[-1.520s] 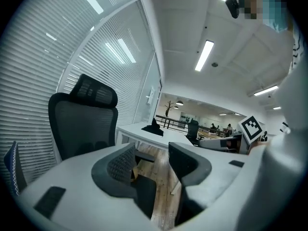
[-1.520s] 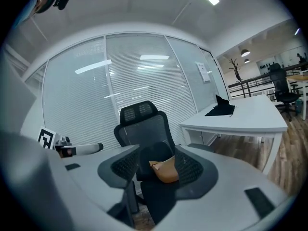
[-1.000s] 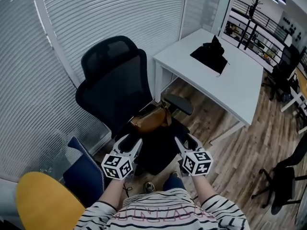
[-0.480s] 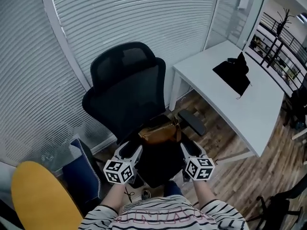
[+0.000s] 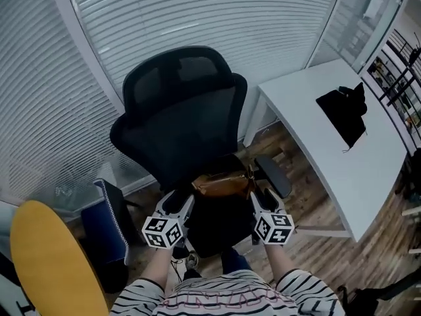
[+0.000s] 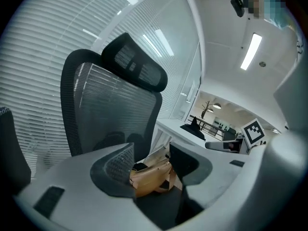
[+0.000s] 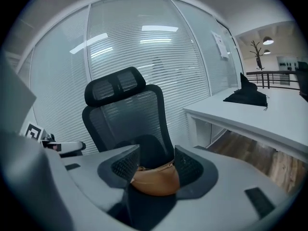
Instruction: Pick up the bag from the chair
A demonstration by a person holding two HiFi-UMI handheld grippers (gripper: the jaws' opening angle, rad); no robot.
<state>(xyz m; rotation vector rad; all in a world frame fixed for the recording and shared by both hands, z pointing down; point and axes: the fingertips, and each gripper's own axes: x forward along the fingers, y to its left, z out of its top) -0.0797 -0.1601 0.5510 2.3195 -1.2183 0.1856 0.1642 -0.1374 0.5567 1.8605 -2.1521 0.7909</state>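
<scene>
A brown bag [image 5: 222,184] lies on the seat of a black mesh office chair [image 5: 184,124], close to the backrest. The left tongs [image 5: 179,201] and right tongs [image 5: 262,201] hover low over the seat's front, one near each end of the bag. Both stand apart and grip nothing; each gripper view shows the bag beyond the gap. A white tabletop [image 5: 316,137] stands to the right.
</scene>
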